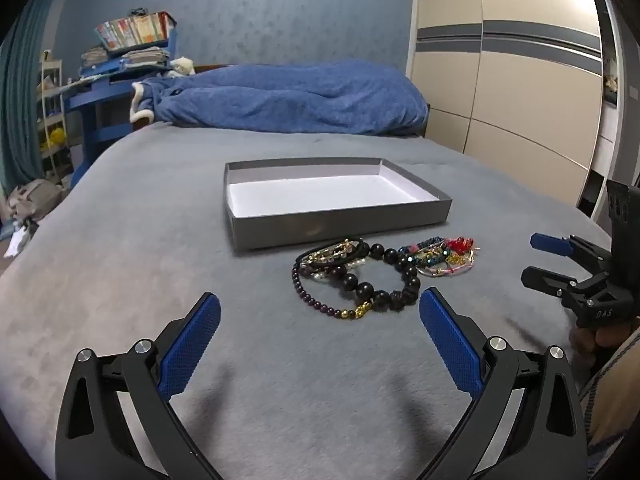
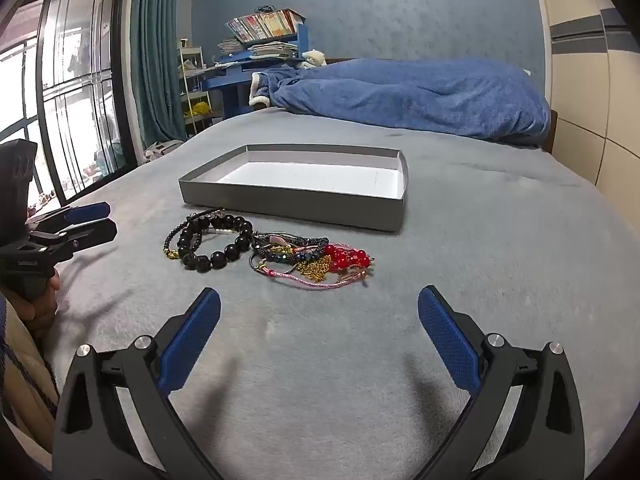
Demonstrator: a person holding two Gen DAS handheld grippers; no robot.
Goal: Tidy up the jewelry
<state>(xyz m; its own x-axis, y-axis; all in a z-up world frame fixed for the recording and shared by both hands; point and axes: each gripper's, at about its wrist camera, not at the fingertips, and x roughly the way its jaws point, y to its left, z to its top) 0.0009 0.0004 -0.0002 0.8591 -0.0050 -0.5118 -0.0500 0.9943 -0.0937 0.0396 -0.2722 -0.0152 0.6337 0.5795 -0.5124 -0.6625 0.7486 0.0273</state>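
Observation:
A shallow grey box (image 1: 340, 228) with a white inside lies empty on the grey bed cover. Just in front of it is a tangled pile of jewelry (image 1: 384, 276): a big black bead bracelet (image 2: 216, 244), a dark purple bead strand (image 1: 308, 294), gold chains, red beads (image 2: 346, 258) and a pink cord (image 2: 320, 282). My left gripper (image 1: 320, 298) is open, low over the cover at the pile's near edge, holding nothing. My right gripper (image 2: 319, 294) is open too, short of the red beads and empty. Each gripper shows in the other's view: right gripper (image 1: 536, 258), left gripper (image 2: 110, 219).
A rumpled blue blanket (image 1: 288, 96) lies across the far end of the bed. A blue desk with books (image 1: 128, 52) stands at the back left, a wardrobe (image 1: 512, 80) on the right, a window and curtain (image 2: 72, 92) on the left. A hand (image 2: 40, 300) holds the left gripper's handle.

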